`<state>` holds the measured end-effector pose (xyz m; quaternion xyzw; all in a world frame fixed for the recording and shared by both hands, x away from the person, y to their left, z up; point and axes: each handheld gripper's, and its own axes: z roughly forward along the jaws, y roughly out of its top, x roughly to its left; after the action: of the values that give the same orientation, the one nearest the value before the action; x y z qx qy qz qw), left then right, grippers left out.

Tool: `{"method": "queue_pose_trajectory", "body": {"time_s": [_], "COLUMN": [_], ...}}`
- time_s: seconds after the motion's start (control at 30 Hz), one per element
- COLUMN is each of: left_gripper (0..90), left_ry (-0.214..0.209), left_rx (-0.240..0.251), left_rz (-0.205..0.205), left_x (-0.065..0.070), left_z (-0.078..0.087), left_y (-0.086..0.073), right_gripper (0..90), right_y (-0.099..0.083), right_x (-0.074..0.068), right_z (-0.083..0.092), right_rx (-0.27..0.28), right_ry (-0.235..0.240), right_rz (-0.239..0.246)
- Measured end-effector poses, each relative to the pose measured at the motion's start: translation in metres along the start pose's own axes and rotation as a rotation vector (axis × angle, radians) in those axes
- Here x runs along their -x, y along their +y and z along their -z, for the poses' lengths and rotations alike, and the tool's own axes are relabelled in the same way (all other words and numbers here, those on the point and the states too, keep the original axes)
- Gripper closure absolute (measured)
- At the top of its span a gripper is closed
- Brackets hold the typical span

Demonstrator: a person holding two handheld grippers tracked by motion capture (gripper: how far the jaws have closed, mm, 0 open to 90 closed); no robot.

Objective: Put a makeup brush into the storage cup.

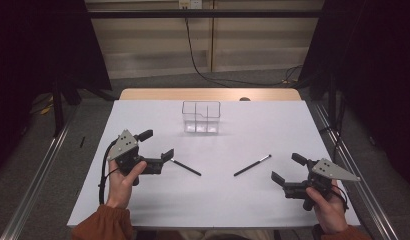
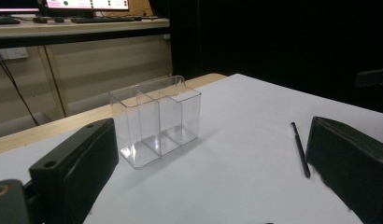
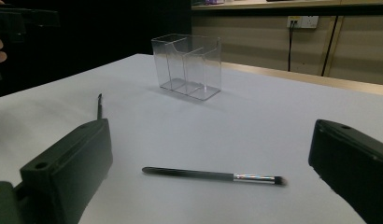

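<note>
A clear plastic organizer point(image 1: 201, 117) with three compartments stands empty at the table's back middle. Two black makeup brushes lie on the white tabletop. The left brush point(image 1: 187, 168) lies just right of my left gripper point(image 1: 156, 145), whose jaws stand open and empty, the near jaw almost touching the brush's end. The right brush point(image 1: 252, 165) has a silver ferrule and lies left of my open, empty right gripper point(image 1: 288, 168). The left gripper view shows the organizer point(image 2: 154, 119) ahead and the brush point(image 2: 300, 148) beside the right jaw. In the right gripper view a brush point(image 3: 213, 176) lies between the jaws, with the organizer point(image 3: 187, 65) beyond.
The white table point(image 1: 143, 200) has a wooden strip point(image 1: 208, 94) along its back edge. Metal rails point(image 1: 38, 175) run down both sides on the floor. A black cable point(image 1: 193, 55) hangs down the back wall. Dark curtains flank the table.
</note>
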<state>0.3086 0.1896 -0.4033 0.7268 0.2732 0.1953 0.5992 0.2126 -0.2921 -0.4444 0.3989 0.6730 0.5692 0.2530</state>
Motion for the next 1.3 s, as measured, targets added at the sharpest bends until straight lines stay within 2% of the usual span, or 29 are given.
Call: {"method": "queue_pose_trajectory", "body": {"time_s": [0.13, 0.2, 0.47, 0.7, 0.83, 1.03, 1.17, 1.3], "left_gripper": [2.1, 2.1, 2.1, 2.2, 2.6, 3.5, 3.6, 3.7], "left_ry": [-0.018, -0.004, -0.037, -0.042, -0.058, -0.098, -0.115, -0.137], "left_rx": [-0.010, -0.013, -0.046, -0.056, -0.118, -0.199, -0.289, -0.358], "left_rz": [0.008, 0.007, -0.007, 0.011, 0.000, -0.014, -0.048, -0.078], "left_x": [-0.003, -0.006, -0.012, -0.016, -0.019, -0.019, -0.020, -0.020], "left_z": [-0.005, -0.007, -0.024, -0.038, -0.044, -0.051, -0.056, -0.060], "left_y": [0.000, 0.001, 0.009, 0.013, 0.011, 0.018, 0.021, 0.019], "right_gripper": [0.0, 0.0, 0.0, 0.0, 0.0, 0.0, 0.0, 0.0], "right_y": [0.000, 0.000, 0.000, 0.000, 0.000, 0.000, 0.000, 0.000], "right_x": [0.000, 0.000, -0.001, -0.001, -0.001, -0.001, -0.001, -0.001], "right_z": [0.000, 0.000, 0.000, 0.000, 0.000, -0.001, -0.001, -0.001], "right_rx": [-0.003, -0.002, -0.003, -0.002, -0.005, -0.005, -0.005, -0.006], "right_ry": [0.006, 0.006, 0.005, 0.009, 0.010, 0.011, 0.011, 0.013], "right_rz": [-0.001, 0.004, 0.001, 0.001, 0.004, 0.001, -0.001, 0.001]}}
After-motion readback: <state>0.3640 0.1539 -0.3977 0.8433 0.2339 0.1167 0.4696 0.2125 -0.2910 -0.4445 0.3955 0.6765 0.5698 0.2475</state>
